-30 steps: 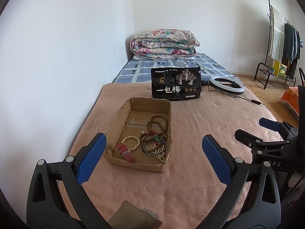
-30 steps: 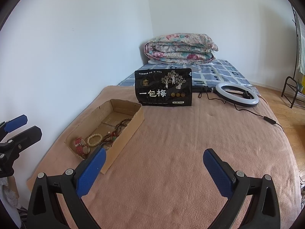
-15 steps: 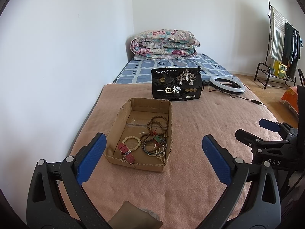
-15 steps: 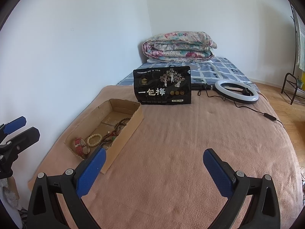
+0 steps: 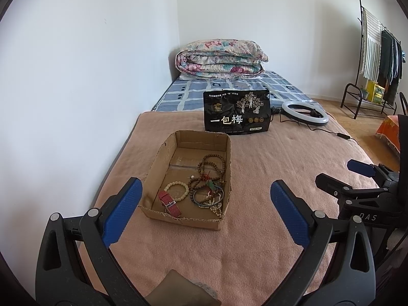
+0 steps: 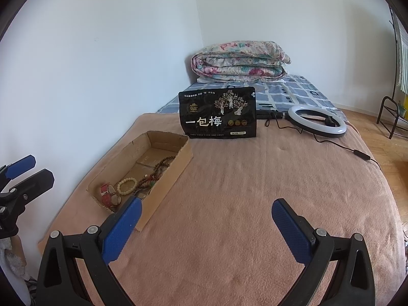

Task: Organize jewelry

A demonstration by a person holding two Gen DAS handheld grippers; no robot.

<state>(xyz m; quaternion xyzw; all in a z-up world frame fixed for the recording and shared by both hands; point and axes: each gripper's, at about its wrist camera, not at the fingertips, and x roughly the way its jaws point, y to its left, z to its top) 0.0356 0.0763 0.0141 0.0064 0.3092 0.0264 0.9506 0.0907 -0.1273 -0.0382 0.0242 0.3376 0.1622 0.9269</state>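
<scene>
Left gripper (image 5: 204,205): black plastic arms, blue textured pads (image 5: 122,214) on the fingers, silver screws at the pivots. Right gripper (image 6: 206,225): same black frame, same blue pads (image 6: 289,232), silver screws, and white lettering "DAS" on its body beside the left gripper's right arm.

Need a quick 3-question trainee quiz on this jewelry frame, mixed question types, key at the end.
1. True or false: the left claw is shut on the red strap watch.
2. Where is the cream bead bracelet? A) on the pink blanket B) in the shallow cardboard box C) on the white ring light
3. Fill in: the black snack pouch with white characters stands ____ the box, farther from the claws.

Key: 1 false, both claws are open, the right claw too; 2 B; 3 behind.
</scene>
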